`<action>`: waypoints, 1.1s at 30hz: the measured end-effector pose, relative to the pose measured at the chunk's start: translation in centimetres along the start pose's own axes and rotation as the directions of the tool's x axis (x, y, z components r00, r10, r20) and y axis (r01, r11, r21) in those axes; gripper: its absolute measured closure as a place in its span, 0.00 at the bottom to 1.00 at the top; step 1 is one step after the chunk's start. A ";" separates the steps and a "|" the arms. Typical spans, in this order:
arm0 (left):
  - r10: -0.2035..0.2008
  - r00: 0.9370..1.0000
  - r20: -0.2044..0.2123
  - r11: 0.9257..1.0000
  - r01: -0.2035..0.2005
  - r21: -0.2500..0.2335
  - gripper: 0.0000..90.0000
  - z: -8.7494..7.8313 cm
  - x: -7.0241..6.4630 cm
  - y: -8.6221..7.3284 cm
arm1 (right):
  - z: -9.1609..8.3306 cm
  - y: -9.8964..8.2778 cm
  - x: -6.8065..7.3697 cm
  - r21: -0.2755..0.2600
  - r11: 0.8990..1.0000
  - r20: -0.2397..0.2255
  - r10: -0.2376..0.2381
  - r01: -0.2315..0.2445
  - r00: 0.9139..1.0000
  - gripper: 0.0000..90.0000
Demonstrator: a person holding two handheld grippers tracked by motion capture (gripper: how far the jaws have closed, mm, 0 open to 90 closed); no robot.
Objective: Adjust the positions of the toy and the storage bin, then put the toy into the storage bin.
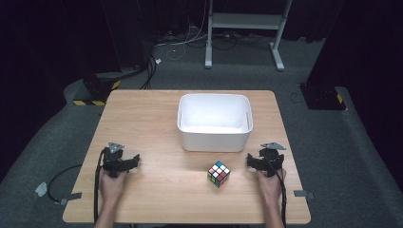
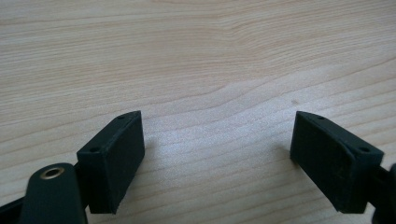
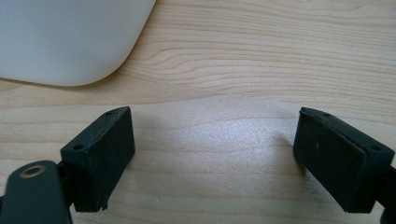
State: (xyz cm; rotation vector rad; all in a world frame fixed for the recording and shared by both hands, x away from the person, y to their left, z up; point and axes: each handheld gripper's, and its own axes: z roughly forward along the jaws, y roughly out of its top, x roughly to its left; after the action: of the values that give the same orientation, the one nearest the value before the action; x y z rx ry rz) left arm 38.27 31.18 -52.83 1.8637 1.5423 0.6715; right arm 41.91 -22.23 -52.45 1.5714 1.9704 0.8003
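A colourful puzzle cube (image 1: 218, 173) sits on the wooden table (image 1: 157, 114), near the front and right of centre. Behind it stands an empty white bin (image 1: 215, 121). My left gripper (image 1: 121, 160) rests at the table's front left, held by a hand; in the left gripper view (image 2: 217, 158) its jaws stand wide apart over bare wood. My right gripper (image 1: 263, 159) rests at the front right, a short way right of the cube. Seen in the right gripper view (image 3: 215, 158), its jaws are wide apart with nothing between them, and the bin's corner (image 3: 70, 42) lies ahead to the left.
A white metal frame (image 1: 244, 28) and cables lie on the grey floor beyond the table. Dark stands with yellow-black tape (image 1: 95, 95) flank the far corners. Cables trail from both grippers off the table's front edge.
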 end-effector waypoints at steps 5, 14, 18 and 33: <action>0.001 1.000 0.001 1.000 -0.001 0.000 0.20 0.0 0.0 0.0 | 0.0 0.0 0.0 0.000 1.000 0.000 0.001 -0.001 1.000 0.14; 0.001 1.000 0.000 1.000 -0.001 0.000 0.20 0.0 0.0 0.0 | 0.0 0.0 0.0 0.000 1.000 0.000 -0.002 0.002 1.000 0.14; 0.001 1.000 0.000 1.000 -0.001 0.000 0.20 0.0 0.0 0.0 | -0.1 -0.1 -0.1 -0.001 1.000 -0.010 -0.009 0.009 1.000 0.14; 0.000 1.000 0.002 1.000 0.000 -0.001 0.20 0.0 0.1 0.0 | -0.1 -0.1 -0.3 -0.003 1.000 -0.020 -0.014 0.014 1.000 0.15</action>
State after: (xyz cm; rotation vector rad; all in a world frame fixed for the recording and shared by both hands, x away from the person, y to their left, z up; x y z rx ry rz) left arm 38.30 31.23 -52.83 1.8629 1.5411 0.6702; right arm 41.84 -22.51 -52.44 1.5516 1.9920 0.8160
